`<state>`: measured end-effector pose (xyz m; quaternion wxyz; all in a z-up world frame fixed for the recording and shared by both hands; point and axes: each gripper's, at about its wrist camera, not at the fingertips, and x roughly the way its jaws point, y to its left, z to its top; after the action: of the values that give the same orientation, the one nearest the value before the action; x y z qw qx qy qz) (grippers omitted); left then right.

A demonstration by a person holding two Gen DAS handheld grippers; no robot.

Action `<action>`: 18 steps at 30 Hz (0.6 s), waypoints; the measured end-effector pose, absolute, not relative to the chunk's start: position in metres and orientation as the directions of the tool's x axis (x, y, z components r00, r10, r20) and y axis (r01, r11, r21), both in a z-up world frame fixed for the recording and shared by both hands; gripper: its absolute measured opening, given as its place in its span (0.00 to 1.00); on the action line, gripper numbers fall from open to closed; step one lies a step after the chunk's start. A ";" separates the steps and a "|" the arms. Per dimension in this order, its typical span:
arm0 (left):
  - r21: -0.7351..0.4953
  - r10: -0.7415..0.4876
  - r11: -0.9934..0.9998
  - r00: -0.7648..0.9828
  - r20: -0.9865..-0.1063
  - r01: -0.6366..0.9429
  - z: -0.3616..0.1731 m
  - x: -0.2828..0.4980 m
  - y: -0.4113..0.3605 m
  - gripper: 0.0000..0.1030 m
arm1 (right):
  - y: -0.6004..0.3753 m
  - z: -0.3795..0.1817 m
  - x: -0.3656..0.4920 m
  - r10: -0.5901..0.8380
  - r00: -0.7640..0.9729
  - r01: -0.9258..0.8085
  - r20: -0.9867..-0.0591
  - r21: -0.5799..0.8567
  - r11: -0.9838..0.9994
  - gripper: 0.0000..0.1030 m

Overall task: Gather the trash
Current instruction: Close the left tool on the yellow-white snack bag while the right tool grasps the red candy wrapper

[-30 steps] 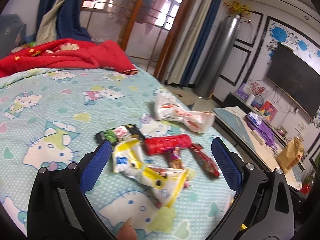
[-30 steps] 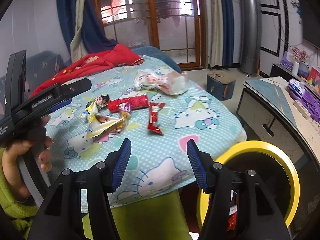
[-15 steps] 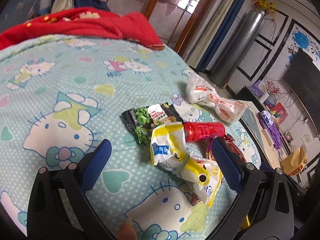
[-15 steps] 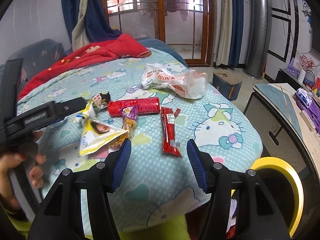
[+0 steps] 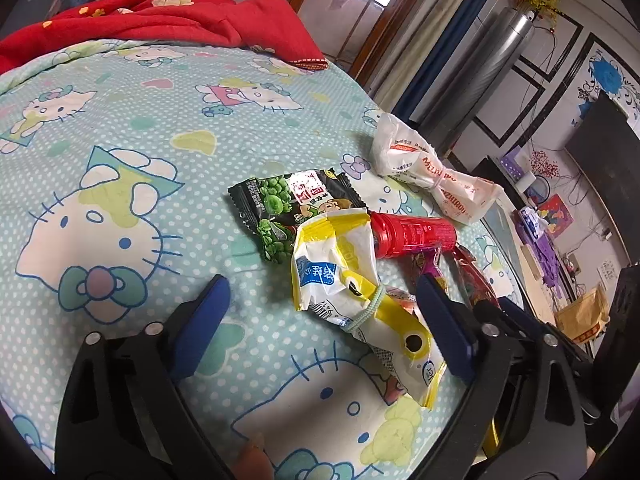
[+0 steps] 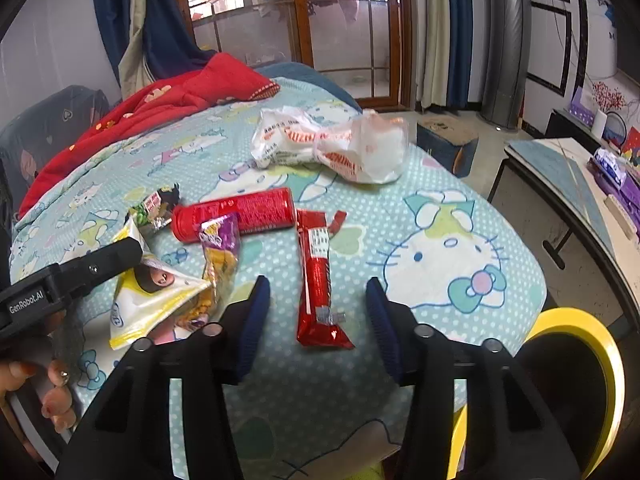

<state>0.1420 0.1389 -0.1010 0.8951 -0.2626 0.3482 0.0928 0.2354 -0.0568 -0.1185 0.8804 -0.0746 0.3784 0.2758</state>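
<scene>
Left wrist view first: my left gripper (image 5: 320, 312) hangs low over the bedsheet (image 5: 120, 152), jaws apart and just narrowing, nothing pressed yet. The yellow-and-white wrapper (image 5: 348, 280) lies between the pads, overlapping a green snack packet (image 5: 280, 208) and touching the red tube (image 5: 412, 234); a white plastic bag (image 5: 432, 176) sits beyond. Right wrist view: my right gripper (image 6: 318, 312) has been closing, pads either side of the red candy wrapper (image 6: 318, 280) without touching it. A yellow-rimmed bin (image 6: 580, 360) stands beside the bed.
</scene>
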 end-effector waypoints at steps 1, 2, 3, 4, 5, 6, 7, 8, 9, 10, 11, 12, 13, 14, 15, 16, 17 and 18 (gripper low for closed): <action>-0.403 -0.016 0.846 0.739 -0.674 -0.350 -0.101 0.142 0.138 0.76 | -0.057 -0.121 0.236 0.428 0.556 -0.539 -0.713 0.083 0.838 0.37; -0.401 -0.014 0.846 0.738 -0.675 -0.351 -0.101 0.142 0.138 0.73 | -0.057 -0.123 0.236 0.426 0.553 -0.537 -0.716 0.085 0.840 0.33; -0.402 -0.015 0.846 0.738 -0.674 -0.350 -0.101 0.142 0.138 0.70 | -0.058 -0.125 0.236 0.422 0.552 -0.532 -0.719 0.085 0.842 0.29; -0.404 -0.017 0.846 0.739 -0.673 -0.349 -0.101 0.143 0.138 0.68 | -0.059 -0.126 0.235 0.418 0.553 -0.530 -0.720 0.082 0.844 0.28; -0.407 -0.020 0.845 0.741 -0.671 -0.346 -0.101 0.142 0.139 0.62 | -0.060 -0.126 0.234 0.414 0.557 -0.527 -0.719 0.078 0.846 0.26; -0.410 -0.024 0.845 0.741 -0.671 -0.344 -0.102 0.142 0.139 0.54 | -0.060 -0.127 0.234 0.413 0.560 -0.526 -0.718 0.077 0.847 0.24; -0.412 -0.028 0.844 0.741 -0.671 -0.342 -0.102 0.142 0.139 0.51 | -0.061 -0.127 0.233 0.412 0.563 -0.524 -0.716 0.076 0.848 0.23; -0.416 -0.034 0.844 0.740 -0.672 -0.339 -0.103 0.142 0.138 0.47 | -0.063 -0.126 0.232 0.413 0.565 -0.522 -0.715 0.077 0.849 0.22; -0.419 -0.038 0.844 0.740 -0.671 -0.336 -0.103 0.142 0.138 0.40 | -0.064 -0.126 0.231 0.412 0.567 -0.521 -0.713 0.077 0.850 0.21; -0.422 -0.044 0.844 0.741 -0.670 -0.331 -0.102 0.142 0.138 0.38 | -0.065 -0.125 0.231 0.411 0.569 -0.520 -0.712 0.076 0.851 0.20; -0.422 -0.044 0.844 0.741 -0.670 -0.331 -0.102 0.141 0.138 0.38 | -0.066 -0.125 0.230 0.412 0.571 -0.520 -0.711 0.075 0.851 0.19; -0.424 -0.046 0.843 0.742 -0.669 -0.331 -0.102 0.141 0.138 0.36 | -0.067 -0.124 0.229 0.413 0.570 -0.521 -0.710 0.076 0.850 0.19; -0.429 -0.050 0.841 0.742 -0.668 -0.330 -0.103 0.140 0.139 0.36 | -0.068 -0.124 0.229 0.414 0.569 -0.522 -0.710 0.077 0.850 0.18; -0.436 -0.055 0.837 0.742 -0.668 -0.330 -0.103 0.139 0.140 0.35 | -0.069 -0.124 0.228 0.415 0.570 -0.522 -0.709 0.077 0.849 0.17; -0.441 -0.059 0.834 0.742 -0.667 -0.331 -0.103 0.139 0.140 0.34 | -0.071 -0.123 0.227 0.415 0.571 -0.523 -0.708 0.076 0.849 0.16; -0.449 -0.064 0.829 0.743 -0.666 -0.332 -0.103 0.138 0.141 0.34 | -0.072 -0.122 0.225 0.415 0.572 -0.524 -0.707 0.074 0.849 0.16; -0.456 -0.067 0.826 0.744 -0.664 -0.332 -0.102 0.136 0.142 0.33 | -0.073 -0.122 0.225 0.415 0.573 -0.524 -0.707 0.074 0.849 0.15; -0.462 -0.070 0.823 0.747 -0.661 -0.332 -0.102 0.135 0.143 0.32 | -0.075 -0.121 0.223 0.417 0.573 -0.525 -0.706 0.074 0.848 0.14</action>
<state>0.1346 0.1426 -0.1016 0.8890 -0.2885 0.3479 0.0738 0.2229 -0.0752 -0.1212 0.8840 -0.0717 0.3776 0.2662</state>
